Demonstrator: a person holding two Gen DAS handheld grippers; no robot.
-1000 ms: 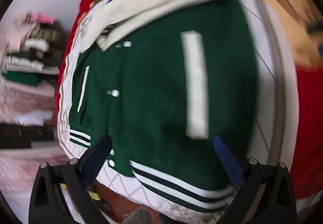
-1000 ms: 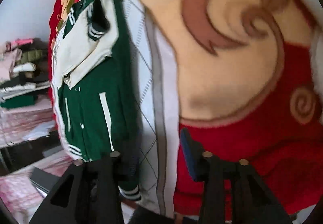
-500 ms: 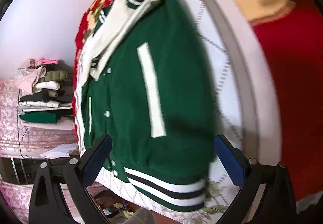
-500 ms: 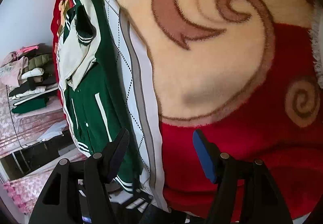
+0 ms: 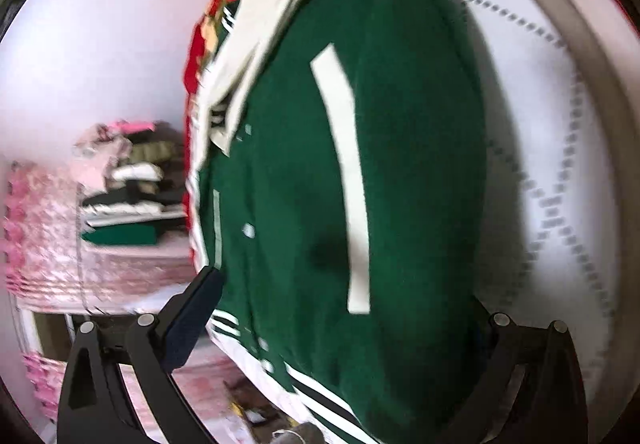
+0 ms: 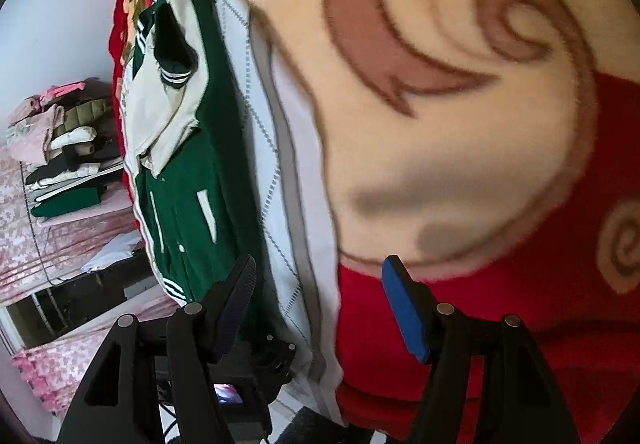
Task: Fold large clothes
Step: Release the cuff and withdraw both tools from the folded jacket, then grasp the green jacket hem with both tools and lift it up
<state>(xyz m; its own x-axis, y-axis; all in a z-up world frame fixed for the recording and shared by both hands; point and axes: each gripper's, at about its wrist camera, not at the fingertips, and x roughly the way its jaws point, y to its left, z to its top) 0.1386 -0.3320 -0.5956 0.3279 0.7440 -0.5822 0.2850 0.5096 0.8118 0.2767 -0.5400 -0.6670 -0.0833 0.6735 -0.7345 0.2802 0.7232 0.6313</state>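
1. The green jacket [image 5: 360, 171] is lying flat on a white quilted sheet [image 5: 560, 131], its cream sleeves [image 6: 160, 111] folded across the chest.
2. The left gripper [image 5: 344, 328] is hovering over the jacket's striped hem, jaws spread wide, holding nothing.
3. The right gripper [image 6: 320, 304] is hanging wide open and empty over the sheet's edge and the red blanket [image 6: 520, 304].
4. A pile of folded clothes [image 6: 60, 147] is sitting well apart.

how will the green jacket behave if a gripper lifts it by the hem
The jacket would probably droop, since it is soft cloth lying flat. Its thick body and ribbed hem suggest it is fairly heavy. The cream sleeve folded on top would likely slide off.
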